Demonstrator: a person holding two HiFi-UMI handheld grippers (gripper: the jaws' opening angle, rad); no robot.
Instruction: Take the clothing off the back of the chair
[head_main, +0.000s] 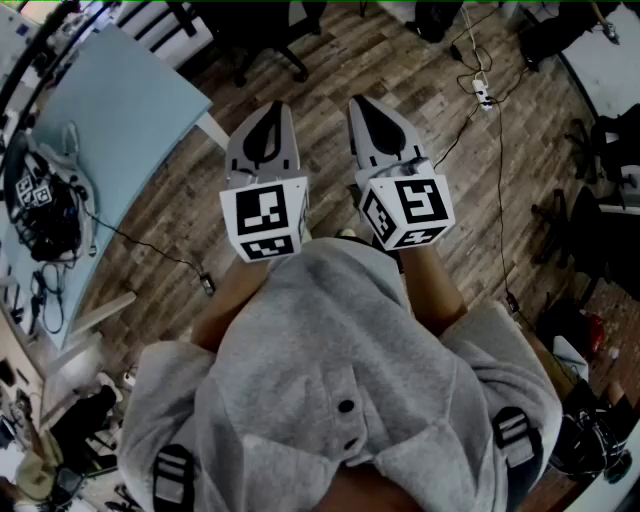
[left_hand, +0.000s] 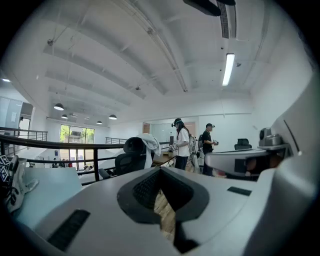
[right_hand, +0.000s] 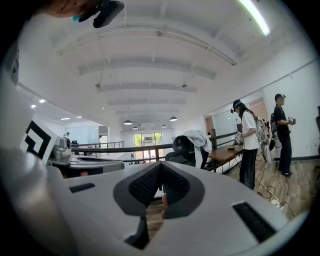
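L gripper (head_main: 268, 110) & R gripper (head_main: 362, 102) sit side by side, level, jaws shut on nothing; prob. a carry pose for the walk-up. The clothing (left_hand: 148, 142) drapes the chair (left_hand: 125, 159) back, well ahead of both jaws.

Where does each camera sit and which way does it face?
Head view: on the person's head, steeply down at the wood floor; shows grey sweatshirt, left gripper, right gripper.
Left gripper view: on the left gripper, about level toward the chair draped with white clothing; own shut jaws, right gripper at right.
Right gripper view: on the right gripper, same heading; own shut jaws, left gripper at left.
Shared: both gripper views show chair, clothing, two standing people.
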